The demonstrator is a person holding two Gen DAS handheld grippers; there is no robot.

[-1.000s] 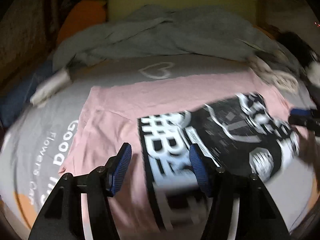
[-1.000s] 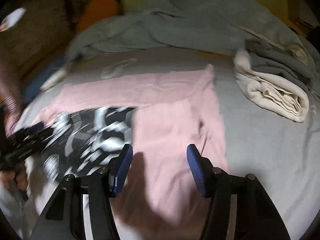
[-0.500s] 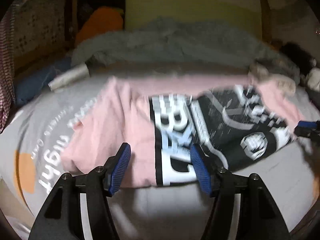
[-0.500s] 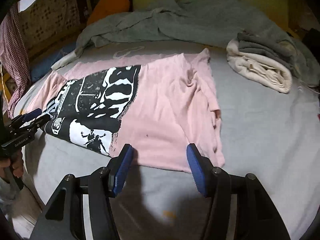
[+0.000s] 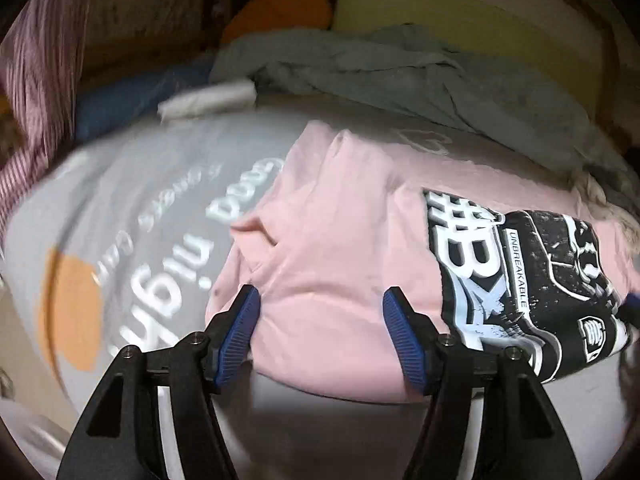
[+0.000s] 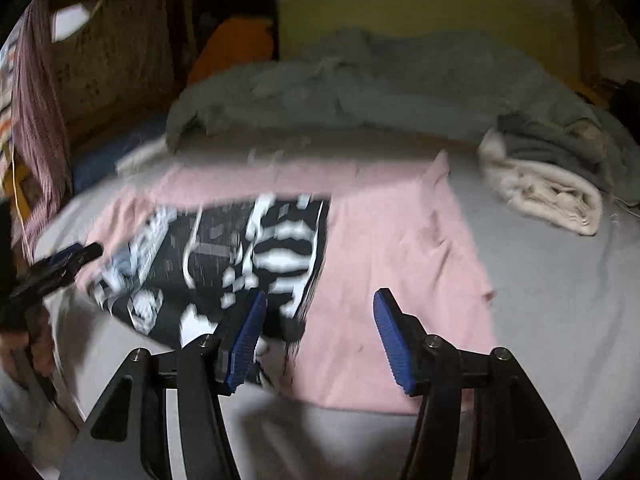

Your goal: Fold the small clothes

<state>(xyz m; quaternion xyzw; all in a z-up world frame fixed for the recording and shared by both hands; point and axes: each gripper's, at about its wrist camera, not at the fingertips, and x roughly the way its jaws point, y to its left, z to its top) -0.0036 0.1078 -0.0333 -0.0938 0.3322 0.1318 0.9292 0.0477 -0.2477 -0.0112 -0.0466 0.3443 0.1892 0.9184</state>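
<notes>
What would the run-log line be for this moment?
pink t-shirt: flat on bed | left gripper: jaws opening, empty, over hem | right gripper: open, empty

We record a bed with a grey printed sheet (image 5: 132,184) lettered in white, a rumpled grey blanket (image 6: 360,92) at the far side, a yellow-striped headboard cushion (image 5: 460,12) beyond, an orange pillow (image 5: 280,8) far left, and dim light.
</notes>
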